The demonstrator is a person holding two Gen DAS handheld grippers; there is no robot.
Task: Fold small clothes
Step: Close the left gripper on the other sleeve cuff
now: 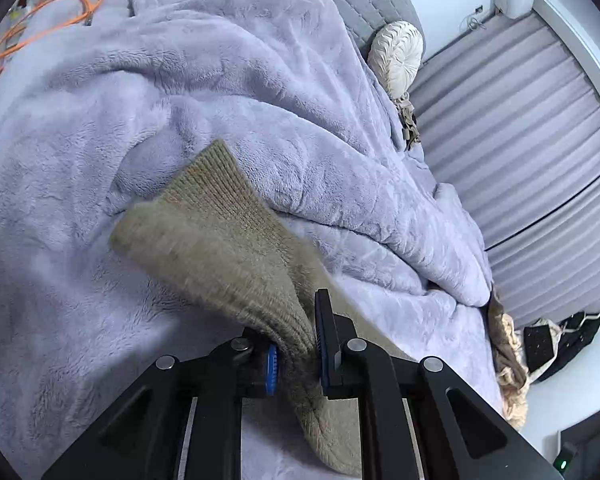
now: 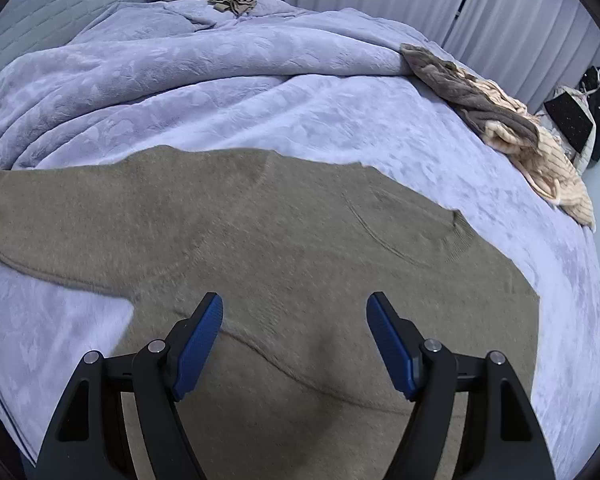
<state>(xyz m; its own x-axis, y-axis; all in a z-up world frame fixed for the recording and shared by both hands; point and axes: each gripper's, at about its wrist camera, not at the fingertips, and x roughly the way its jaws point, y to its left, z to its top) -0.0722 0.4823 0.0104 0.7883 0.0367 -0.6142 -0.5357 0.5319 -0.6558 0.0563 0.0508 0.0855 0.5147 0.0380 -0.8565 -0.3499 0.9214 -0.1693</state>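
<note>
Left tongs: clamped on a sleeve of the fuzzy tan knit sweater.
Right tongs: spread wide, empty, above the sweater.
Right view only: sweater body flat on lavender plush blanket.

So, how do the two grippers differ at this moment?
The left gripper is shut on the sweater's sleeve, while the right gripper stands open and holds nothing. The left one has part of the sleeve lifted off the blanket; the right one hangs above the sweater body, which lies flat. Both have black arms and blue pads.
</note>
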